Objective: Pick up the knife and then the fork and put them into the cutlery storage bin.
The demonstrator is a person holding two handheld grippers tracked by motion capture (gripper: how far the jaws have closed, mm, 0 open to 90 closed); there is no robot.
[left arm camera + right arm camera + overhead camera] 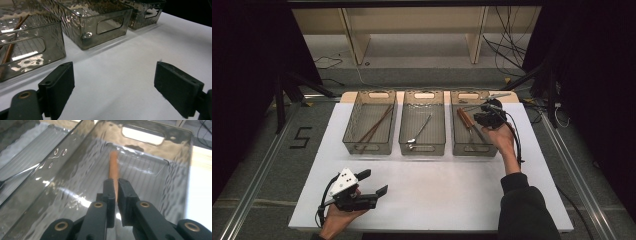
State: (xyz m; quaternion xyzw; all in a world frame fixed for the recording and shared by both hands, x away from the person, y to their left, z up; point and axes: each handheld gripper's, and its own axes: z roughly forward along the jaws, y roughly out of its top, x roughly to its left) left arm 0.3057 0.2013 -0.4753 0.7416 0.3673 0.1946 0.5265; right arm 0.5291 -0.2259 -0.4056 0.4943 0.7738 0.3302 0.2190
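Inside the right-hand tray [462, 145], the right gripper [116, 185] is clenched on what looks like a brown-handled utensil [114, 165] that slants over the tray floor. Near the table's [437, 195] front edge, the left gripper [113, 82] hovers with its jaws spread wide, nothing between them.

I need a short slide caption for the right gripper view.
Right gripper shut on a wooden-handled utensil inside the smoky plastic bin.

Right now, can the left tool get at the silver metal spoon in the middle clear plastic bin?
Probably yes. The left tool hovers open over bare white table, the silver metal spoon lies uncovered in the open-topped middle clear plastic bin, and nothing stands between them.
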